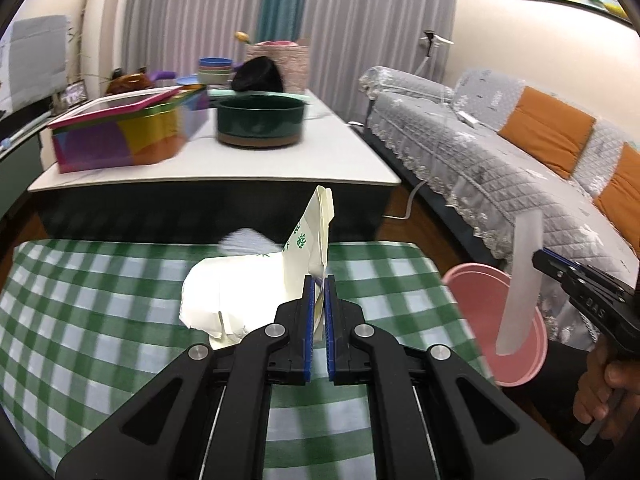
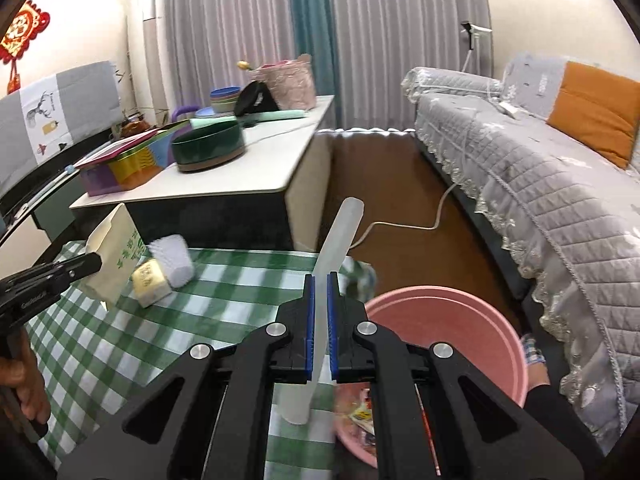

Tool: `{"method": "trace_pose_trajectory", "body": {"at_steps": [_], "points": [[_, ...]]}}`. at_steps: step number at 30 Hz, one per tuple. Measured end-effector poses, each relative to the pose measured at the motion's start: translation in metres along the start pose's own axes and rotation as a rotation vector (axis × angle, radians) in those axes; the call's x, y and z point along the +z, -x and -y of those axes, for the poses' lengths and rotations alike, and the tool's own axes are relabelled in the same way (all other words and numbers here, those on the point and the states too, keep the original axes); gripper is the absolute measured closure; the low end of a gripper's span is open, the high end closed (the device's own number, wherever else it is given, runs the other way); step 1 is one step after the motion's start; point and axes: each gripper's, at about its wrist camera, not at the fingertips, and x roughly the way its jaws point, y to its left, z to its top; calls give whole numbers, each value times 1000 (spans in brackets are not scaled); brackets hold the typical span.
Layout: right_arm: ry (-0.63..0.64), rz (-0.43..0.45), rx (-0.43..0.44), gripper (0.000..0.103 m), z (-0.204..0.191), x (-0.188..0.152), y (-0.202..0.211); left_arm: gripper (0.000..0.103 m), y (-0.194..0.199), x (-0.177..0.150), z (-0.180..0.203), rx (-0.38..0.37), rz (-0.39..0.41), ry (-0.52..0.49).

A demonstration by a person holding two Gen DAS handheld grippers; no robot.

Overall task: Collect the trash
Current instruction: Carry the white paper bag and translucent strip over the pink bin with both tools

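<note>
While the left gripper [image 1: 319,292] is clamped on a cream paper carton [image 1: 316,236] lifted above the green checked tablecloth [image 1: 100,300], the right gripper [image 2: 320,292] is clamped on a translucent plastic strip [image 2: 336,240] held upright. A pink basin [image 2: 448,320] sits just beside the cloth's right edge, with wrappers inside. A white brush-like item [image 2: 172,258] and a small yellow packet [image 2: 150,280] lie on the cloth.

Grey curtains [image 2: 248,20] with a teal panel are hanging behind a white-topped table [image 1: 224,168], while a quilted grey sofa [image 2: 540,200] is lining the brown wooden floor [image 2: 400,208].
</note>
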Motion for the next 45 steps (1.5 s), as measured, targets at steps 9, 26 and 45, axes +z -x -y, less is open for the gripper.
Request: {"method": "trace_pose_trajectory", "body": {"at_steps": [9, 26, 45], "points": [[-17, -12, -96, 97, 55, -18, 8, 98, -6, 1, 52, -112, 14, -70], [-122, -42, -161, 97, 115, -23, 3, 98, -33, 2, 141, -283, -30, -105], [-133, -89, -184, 97, 124, -26, -15, 98, -78, -8, 204, -367, -107, -121]]}}
